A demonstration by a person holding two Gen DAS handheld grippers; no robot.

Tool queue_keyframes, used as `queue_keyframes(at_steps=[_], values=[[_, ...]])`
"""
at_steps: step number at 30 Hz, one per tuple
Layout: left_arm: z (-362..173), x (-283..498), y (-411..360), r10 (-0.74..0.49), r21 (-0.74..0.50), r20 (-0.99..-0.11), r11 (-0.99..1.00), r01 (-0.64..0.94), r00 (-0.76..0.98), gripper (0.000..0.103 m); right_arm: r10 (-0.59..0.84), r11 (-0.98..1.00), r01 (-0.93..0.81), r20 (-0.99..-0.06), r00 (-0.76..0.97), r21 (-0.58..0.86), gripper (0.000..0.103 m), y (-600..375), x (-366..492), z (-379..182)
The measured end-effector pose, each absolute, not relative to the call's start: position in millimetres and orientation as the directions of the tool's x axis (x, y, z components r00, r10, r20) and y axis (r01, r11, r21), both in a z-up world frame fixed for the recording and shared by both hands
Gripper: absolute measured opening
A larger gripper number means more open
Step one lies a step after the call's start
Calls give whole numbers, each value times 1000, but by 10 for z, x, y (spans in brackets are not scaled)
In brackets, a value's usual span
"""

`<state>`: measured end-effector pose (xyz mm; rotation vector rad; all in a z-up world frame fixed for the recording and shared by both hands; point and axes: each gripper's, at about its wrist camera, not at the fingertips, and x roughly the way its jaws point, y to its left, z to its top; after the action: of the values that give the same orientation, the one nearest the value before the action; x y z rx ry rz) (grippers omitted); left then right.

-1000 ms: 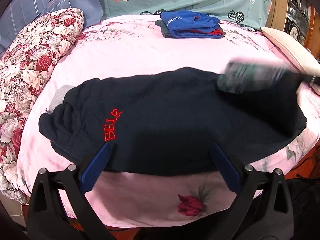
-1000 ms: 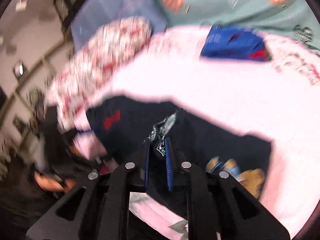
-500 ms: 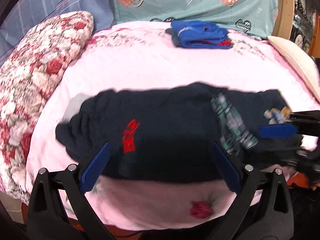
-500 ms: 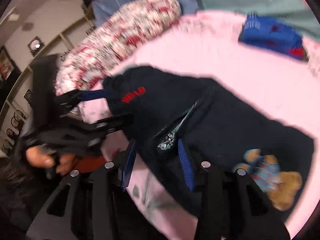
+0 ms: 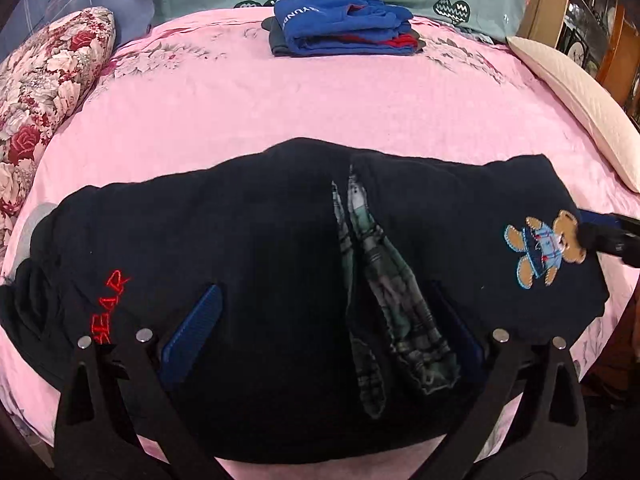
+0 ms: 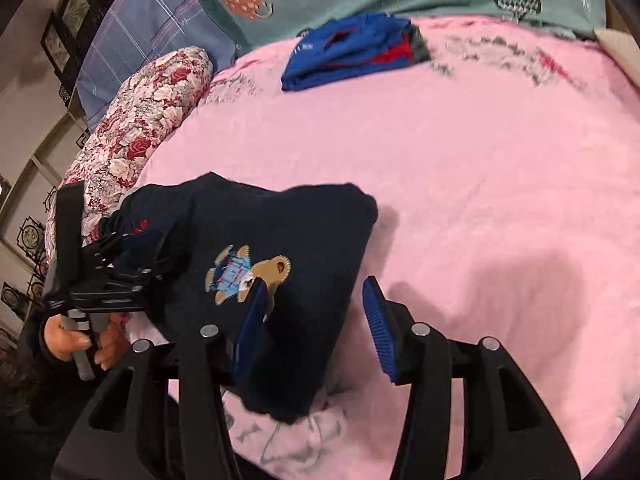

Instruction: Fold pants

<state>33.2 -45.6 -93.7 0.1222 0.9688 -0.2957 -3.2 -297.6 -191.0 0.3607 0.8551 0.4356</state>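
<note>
Two grippers (image 5: 332,336) (image 6: 316,328) (both spread) over pants (image 5: 280,272)

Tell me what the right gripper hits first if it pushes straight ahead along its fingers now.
Probably the dark pants: their bear-patch end already lies between the open right gripper fingers, against the left one. Past that edge only pink bedsheet shows, though depth is hard to judge in this fisheye view.

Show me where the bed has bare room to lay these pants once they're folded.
The widest bare patch of pink bedspread lies between the dark pants and the folded blue clothes near the headboard, bordered by the floral pillow and the cream pillow. More lies open beyond the right gripper. The near edge is crowded by pants and both grippers.
</note>
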Motion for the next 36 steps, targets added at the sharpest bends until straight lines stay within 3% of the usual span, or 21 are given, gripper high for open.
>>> queue_keyframes(at_steps=[3, 4, 5, 6, 11, 16, 19, 21, 23, 24, 27, 31, 36], values=[[-951, 310, -472, -185, -22, -822, 955, 295, 539, 101, 569, 809, -227, -623, 536, 543, 58, -2916, 159, -2021], [-946, 311, -467, -185, -24, -821, 957, 291, 540, 101, 592, 793, -231, -622, 513, 564, 53, -2866, 226, -2051], [-941, 327, -459, -184, -26, -822, 957, 288, 539, 101, 604, 781, -229, -610, 513, 581, 25, -2874, 248, -2043], [-938, 326, -460, -187, -32, -818, 959, 282, 543, 101, 637, 753, -242, -585, 502, 612, 20, -2916, 278, -2017], [-913, 423, -620, -198, -62, -803, 966, 252, 562, 101, 649, 753, -374, -517, 559, 541, 15, -2954, 328, -1459], [-663, 727, -1060, -199, -43, -744, 967, 250, 638, 101, 551, 825, -334, -519, 653, 456, 14, -3287, 479, -1106], [-751, 968, -1273, -224, -80, -789, 961, 266, 571, 101, 490, 851, -238, -543, 682, 468, 15, -3650, 639, -1230], [-933, 1047, -1378, -222, -85, -835, 956, 281, 504, 101, 464, 865, -163, -635, 618, 474, 18, -3737, 804, -1588], [-950, 1036, -1358, -232, -95, -834, 954, 283, 501, 101, 404, 898, -92, -723, 560, 430, 30, -3733, 892, -1926], [-884, 1002, -1293, -259, -128, -824, 952, 279, 505, 101, 395, 901, -76, -734, 552, 427, 32, -3747, 897, -2027], [-660, 773, -1031, -299, -177, -784, 948, 266, 544, 101, 374, 903, -67, -698, 611, 424, 37, -3788, 805, -1875], [-343, 304, -492, -316, -212, -720, 948, 237, 618, 101, 330, 932, -148, -606, 724, 331, 54, -3569, 570, -1328], [-438, -16, 510, -254, -331, -728, 943, -3, 636, 101, 493, 865, -439, -569, 658, 243, 55, -2586, 376, -841]])
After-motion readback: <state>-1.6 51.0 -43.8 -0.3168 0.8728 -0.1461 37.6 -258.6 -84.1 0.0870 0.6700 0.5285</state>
